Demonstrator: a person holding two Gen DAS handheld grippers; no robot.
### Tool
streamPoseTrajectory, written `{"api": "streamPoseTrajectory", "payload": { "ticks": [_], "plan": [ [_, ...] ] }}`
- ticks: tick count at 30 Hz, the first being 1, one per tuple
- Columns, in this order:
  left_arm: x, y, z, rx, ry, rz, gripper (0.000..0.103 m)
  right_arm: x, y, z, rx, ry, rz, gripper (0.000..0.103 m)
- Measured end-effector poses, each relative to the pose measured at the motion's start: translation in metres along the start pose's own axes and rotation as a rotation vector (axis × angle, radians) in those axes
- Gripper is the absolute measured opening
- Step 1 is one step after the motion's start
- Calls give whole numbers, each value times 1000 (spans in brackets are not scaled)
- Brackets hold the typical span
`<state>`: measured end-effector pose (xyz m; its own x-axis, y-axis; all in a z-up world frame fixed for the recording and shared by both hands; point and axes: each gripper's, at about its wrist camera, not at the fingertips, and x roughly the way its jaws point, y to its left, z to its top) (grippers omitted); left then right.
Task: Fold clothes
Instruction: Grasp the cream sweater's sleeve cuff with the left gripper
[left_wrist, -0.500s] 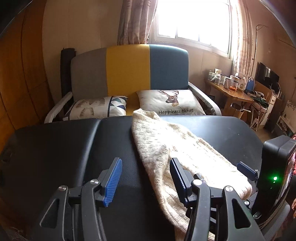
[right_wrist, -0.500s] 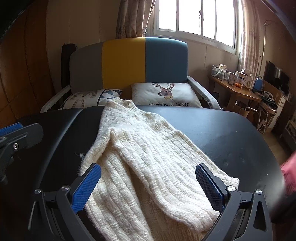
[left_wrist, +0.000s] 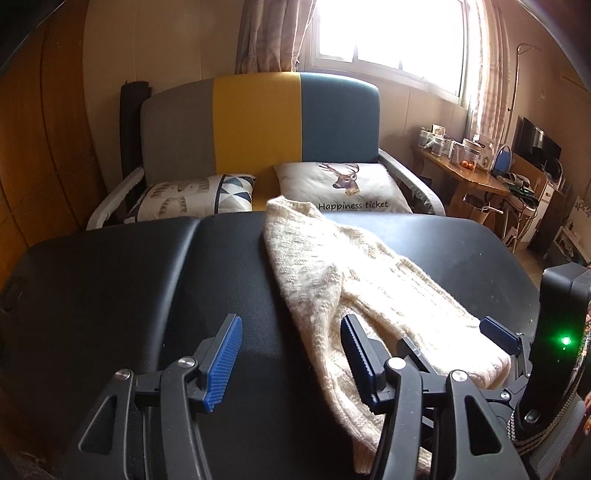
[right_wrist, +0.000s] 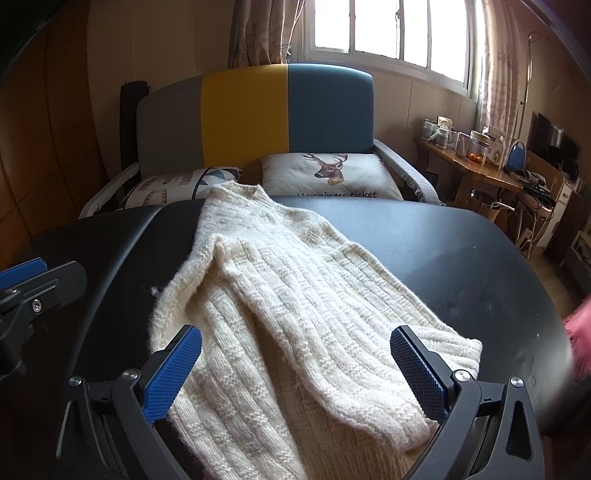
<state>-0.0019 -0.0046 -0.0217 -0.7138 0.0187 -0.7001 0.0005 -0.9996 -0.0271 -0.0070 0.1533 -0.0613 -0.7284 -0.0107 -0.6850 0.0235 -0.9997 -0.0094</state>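
Observation:
A cream knit sweater (right_wrist: 295, 295) lies lengthwise on the black padded table (right_wrist: 461, 258), with one layer folded over its near part. My right gripper (right_wrist: 295, 373) is open, its blue pads spread over the sweater's near end with nothing pinched. My left gripper (left_wrist: 291, 363) is also open. Its right pad (left_wrist: 356, 363) is at the sweater's (left_wrist: 332, 266) left edge and its left pad is over the bare table (left_wrist: 147, 277). The left gripper's blue finger (right_wrist: 22, 269) shows at the left edge of the right wrist view.
Beyond the table stands a grey, yellow and blue sofa (left_wrist: 258, 129) with two pillows (left_wrist: 343, 184). A wooden desk (left_wrist: 461, 173) with clutter stands at the right under the window. A pink sleeve (right_wrist: 578, 332) shows at the right edge.
Both views have shifted slightly, with the scene sitting a little higher in frame. The sweater lies as before and both grippers stay open.

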Motion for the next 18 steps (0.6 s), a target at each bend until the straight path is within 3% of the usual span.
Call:
{"api": "streamPoseTrajectory", "payload": {
  "ticks": [4,8,13,18],
  "plan": [
    [10,4,-4,-11,42,-48,59,1,-4,-4,2,5,2,103],
    [37,17,-18,-99,191,-267,59,0,-20,-8,36,22,64,103],
    [60,22,-39,-117,302,-366,57,-7,-74,-29,221,52,293,103],
    [68,15,-55,-122,349,-506,58,-9,-129,-59,432,92,508,103]
  ]
}}
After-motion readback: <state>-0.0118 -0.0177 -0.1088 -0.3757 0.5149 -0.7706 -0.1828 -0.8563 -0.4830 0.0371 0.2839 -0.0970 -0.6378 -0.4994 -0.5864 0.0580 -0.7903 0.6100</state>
